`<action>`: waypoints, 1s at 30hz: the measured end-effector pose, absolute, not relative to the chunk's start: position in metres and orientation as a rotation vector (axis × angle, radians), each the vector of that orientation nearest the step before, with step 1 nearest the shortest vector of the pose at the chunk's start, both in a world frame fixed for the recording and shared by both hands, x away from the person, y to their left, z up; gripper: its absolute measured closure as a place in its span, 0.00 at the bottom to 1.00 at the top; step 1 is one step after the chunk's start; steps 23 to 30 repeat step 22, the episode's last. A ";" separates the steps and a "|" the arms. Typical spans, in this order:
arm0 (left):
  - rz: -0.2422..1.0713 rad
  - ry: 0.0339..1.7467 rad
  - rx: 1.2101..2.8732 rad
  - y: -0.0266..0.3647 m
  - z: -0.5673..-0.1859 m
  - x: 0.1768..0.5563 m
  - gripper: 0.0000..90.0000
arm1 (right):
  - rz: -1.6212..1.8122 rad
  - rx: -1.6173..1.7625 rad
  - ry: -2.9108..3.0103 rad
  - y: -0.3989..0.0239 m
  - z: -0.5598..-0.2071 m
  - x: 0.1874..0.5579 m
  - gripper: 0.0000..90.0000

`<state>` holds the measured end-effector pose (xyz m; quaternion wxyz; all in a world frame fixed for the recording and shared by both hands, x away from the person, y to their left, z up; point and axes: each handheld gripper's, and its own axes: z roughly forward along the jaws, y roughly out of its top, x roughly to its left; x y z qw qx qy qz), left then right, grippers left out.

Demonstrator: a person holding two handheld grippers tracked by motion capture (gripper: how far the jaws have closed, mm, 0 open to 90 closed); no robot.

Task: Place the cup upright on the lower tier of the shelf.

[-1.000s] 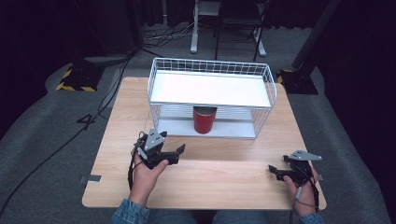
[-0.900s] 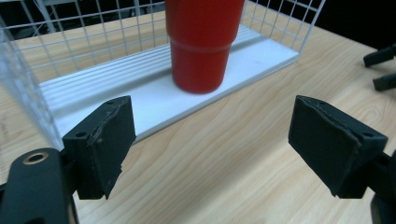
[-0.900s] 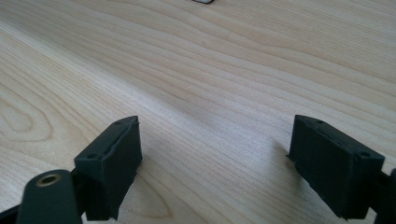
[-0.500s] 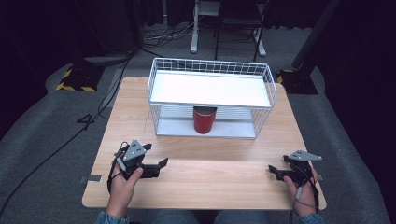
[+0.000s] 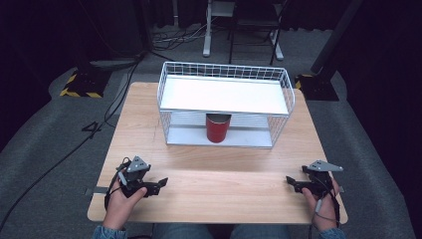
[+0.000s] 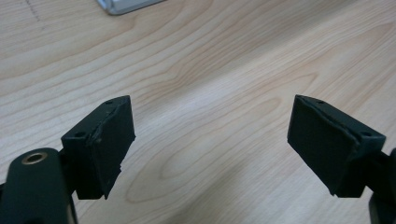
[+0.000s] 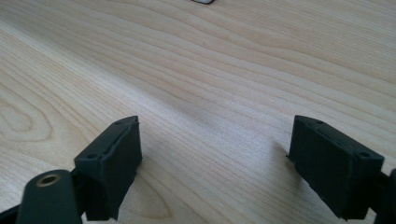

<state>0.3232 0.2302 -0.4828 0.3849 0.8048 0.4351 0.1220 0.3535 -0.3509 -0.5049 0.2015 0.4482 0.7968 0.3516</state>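
- We find the red cup (image 5: 218, 128) standing upright on the lower shelf of the white wire rack (image 5: 225, 74), at the far middle of the bench (image 5: 224, 199); we judge the placing of the cup done.
- The left claw (image 5: 158, 184) lies at the near left of the bench, well apart from the rack. In the left gripper view its jaws stand apart with nothing but bare wood between them.
- The right claw (image 5: 292, 182) lies at the near right, likewise well apart from the cup. In the right gripper view its jaws are also spread, and nothing is held.
- The upper shelf of the rack is bare; we see no other loose item on the bench.
- Our judgement: the work is at or close to its end. Both hands sit near the person's edge in what reads as a rest position, and we see nothing left to handle.
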 end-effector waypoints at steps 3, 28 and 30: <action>0.323 1.149 2.056 0.232 -0.488 0.324 0.17 | 0.982 1.252 2.226 -0.351 -0.505 0.354 0.19; 0.431 1.147 2.135 0.237 -0.506 0.323 0.14 | 0.982 1.252 2.226 -0.351 -0.505 0.354 0.19; 0.431 1.147 2.135 0.237 -0.506 0.323 0.14 | 0.982 1.252 2.226 -0.351 -0.505 0.354 0.19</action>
